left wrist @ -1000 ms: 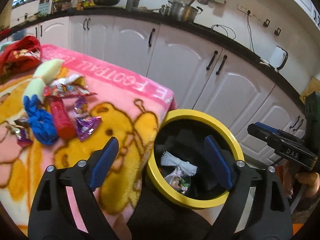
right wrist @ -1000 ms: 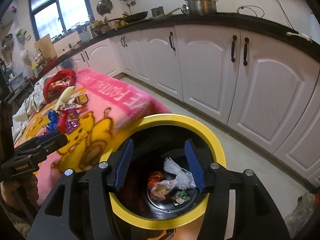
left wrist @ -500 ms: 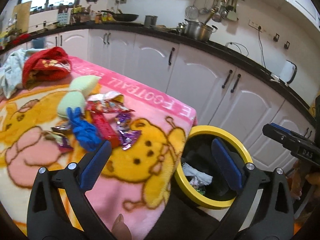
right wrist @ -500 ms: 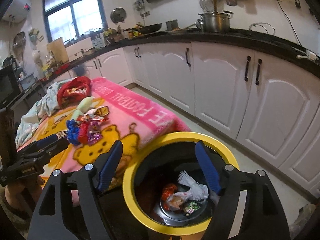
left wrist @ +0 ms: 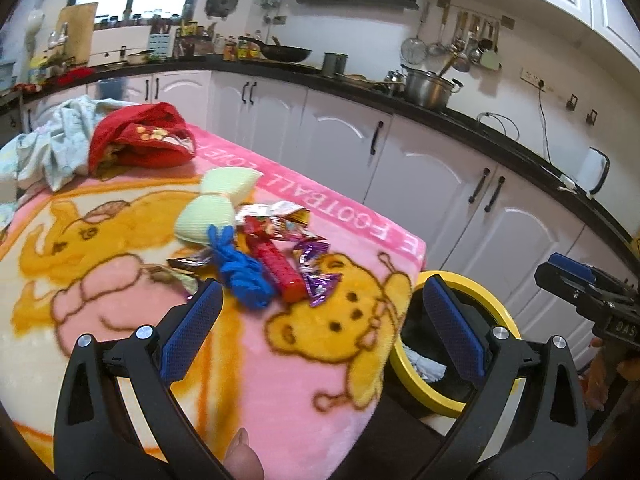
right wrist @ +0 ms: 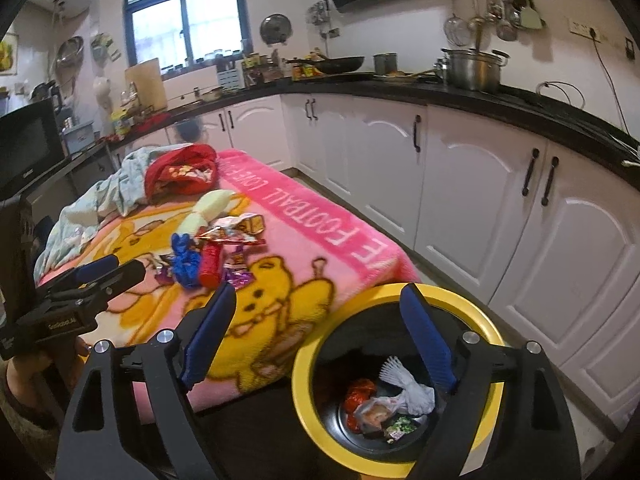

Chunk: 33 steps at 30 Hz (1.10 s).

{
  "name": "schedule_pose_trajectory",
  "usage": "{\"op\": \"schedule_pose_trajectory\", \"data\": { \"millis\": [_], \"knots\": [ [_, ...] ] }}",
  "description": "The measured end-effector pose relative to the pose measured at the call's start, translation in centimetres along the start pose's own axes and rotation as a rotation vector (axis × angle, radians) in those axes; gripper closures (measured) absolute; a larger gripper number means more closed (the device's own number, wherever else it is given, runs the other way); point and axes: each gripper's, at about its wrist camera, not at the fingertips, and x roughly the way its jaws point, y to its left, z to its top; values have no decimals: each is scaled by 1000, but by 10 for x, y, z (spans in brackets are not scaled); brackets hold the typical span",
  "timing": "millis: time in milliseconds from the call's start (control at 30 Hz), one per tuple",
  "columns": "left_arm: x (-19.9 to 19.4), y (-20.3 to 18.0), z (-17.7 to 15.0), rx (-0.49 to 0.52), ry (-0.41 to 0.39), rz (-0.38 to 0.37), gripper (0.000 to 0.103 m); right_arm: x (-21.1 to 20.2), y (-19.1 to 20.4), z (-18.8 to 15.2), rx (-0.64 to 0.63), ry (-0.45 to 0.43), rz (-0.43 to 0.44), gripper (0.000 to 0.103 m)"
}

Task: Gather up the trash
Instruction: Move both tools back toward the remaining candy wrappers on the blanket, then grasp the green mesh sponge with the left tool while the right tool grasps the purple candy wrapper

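A yellow-rimmed black bin [right wrist: 486,330] [left wrist: 502,316] stands on the floor at the corner of the pink bear blanket [left wrist: 120,300] [right wrist: 288,280]; wrappers and a white crumpled paper [right wrist: 408,390] lie inside it. On the blanket sits a heap of trash: a blue glove [left wrist: 242,276] [right wrist: 185,260], a red packet [left wrist: 278,270] [right wrist: 211,264], purple foil wrappers [left wrist: 318,276] [right wrist: 239,276] and a shiny snack bag [left wrist: 276,218]. My left gripper [left wrist: 320,320] stands open and empty over the blanket's near edge. My right gripper [right wrist: 316,328] hangs empty above the bin's left rim, its jaws still opening.
A pale green soft bundle [left wrist: 216,204], a red cloth bag [left wrist: 140,142] and a light blue cloth [left wrist: 52,148] lie further back on the blanket. White cabinets [right wrist: 460,184] under a black counter run behind and to the right. Tiled floor [right wrist: 592,412] shows beside the bin.
Both grippers have drawn back from over the bin, risen and swung left toward the blanket. The right jaws have spread wider; nothing is held in either.
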Motion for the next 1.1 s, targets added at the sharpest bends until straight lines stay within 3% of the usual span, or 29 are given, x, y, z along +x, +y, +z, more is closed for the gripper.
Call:
{"op": "schedule_pose_trajectory", "data": {
  "millis": [1100],
  "knots": [
    [-31,100,3,-153,-61,148,11,41,96,24,-142,28,137,21]
  ]
}}
